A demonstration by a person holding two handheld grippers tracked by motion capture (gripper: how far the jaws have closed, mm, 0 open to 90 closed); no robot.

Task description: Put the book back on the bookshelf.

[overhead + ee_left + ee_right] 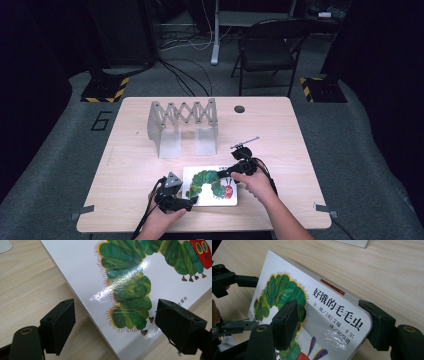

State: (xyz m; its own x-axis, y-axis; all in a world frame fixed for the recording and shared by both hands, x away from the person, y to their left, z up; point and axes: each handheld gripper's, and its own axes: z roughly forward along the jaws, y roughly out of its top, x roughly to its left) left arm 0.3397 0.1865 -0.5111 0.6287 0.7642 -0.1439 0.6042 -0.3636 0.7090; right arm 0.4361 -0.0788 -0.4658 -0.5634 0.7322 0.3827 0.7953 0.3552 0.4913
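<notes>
Your right gripper (329, 322) fingers straddle the book (212, 186) corner at 2 o'clock, wide (left gripper (120, 327) too).

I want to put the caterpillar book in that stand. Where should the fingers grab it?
Grab the book by an edge or corner, coming in from the side. It is thin and flat on the table, so nothing sticks up to pinch from above. The right gripper already straddles the corner by the title, probably a good spot.
</notes>
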